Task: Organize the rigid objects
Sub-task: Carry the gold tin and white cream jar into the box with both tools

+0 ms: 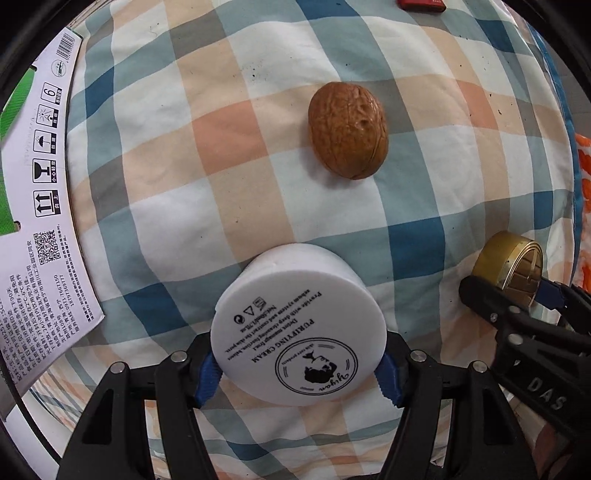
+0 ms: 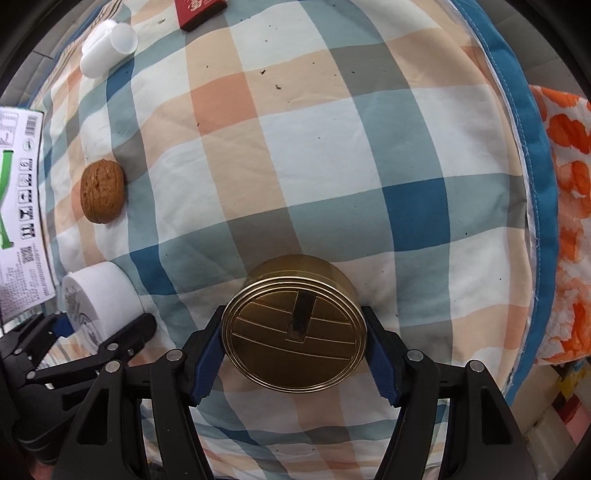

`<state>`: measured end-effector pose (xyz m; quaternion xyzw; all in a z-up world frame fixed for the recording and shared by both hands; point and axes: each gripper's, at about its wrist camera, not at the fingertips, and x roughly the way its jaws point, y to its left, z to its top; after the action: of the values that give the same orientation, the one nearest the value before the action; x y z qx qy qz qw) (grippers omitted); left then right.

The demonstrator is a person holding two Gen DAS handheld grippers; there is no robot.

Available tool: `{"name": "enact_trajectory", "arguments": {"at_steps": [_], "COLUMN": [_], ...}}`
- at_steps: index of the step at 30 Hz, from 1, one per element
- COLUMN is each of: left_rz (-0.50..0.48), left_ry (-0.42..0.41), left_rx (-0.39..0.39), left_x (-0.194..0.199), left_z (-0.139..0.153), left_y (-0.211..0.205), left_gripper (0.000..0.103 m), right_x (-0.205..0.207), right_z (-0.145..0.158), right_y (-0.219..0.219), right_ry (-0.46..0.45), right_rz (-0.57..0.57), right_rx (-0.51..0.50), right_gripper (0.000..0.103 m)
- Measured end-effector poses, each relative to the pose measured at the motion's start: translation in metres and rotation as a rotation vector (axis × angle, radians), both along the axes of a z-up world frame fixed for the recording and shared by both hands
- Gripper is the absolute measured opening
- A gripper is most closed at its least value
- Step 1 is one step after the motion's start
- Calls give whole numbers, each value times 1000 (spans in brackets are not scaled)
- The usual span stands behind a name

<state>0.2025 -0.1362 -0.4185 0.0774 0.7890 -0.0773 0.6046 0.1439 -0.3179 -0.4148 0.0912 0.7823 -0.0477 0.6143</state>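
We see the white cream jar [image 1: 299, 328] pinched between the blue pads of the left claw [image 1: 299, 363], above the checked quilt [image 1: 184, 184] of the bed. The right claw [image 2: 295, 363] pinches a gold tin [image 2: 295, 328] the same way, just beside it. Ahead of the jar a walnut [image 1: 349, 129] lies alone on the quilt. A printed carton [image 1: 44, 184] lines the quilt's left edge. Only the right view shows a white plastic tube [image 2: 107, 48] near the far left corner, a red box [image 2: 201, 11] at the far edge, and orange-patterned fabric [image 2: 569, 221] past the blue-bordered right edge.
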Motion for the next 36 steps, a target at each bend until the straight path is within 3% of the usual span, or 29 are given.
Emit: {"name": "enact_trajectory", "arguments": {"at_steps": [12, 21, 29, 33, 36], "left_rz": [-27, -22, 51, 111, 161], "left_ry": [-158, -340, -497, -534, -548], "left_rx": [-31, -99, -159, -173, -165], "left_x": [-23, -27, -6, 6, 11], "left_z": [54, 138, 233, 254, 257], "left_y": [-7, 10, 70, 115, 154], "left_gripper": [65, 65, 65, 65, 65], "right_x": [-23, -21, 20, 43, 57], "right_z": [27, 104, 190, 216, 217], "right_y": [13, 40, 89, 135, 179], "right_ry": [-37, -174, -310, -356, -363], "right_rz": [19, 83, 166, 206, 228], "right_rx": [33, 71, 142, 192, 219], "right_gripper": [68, 68, 68, 68, 67]}}
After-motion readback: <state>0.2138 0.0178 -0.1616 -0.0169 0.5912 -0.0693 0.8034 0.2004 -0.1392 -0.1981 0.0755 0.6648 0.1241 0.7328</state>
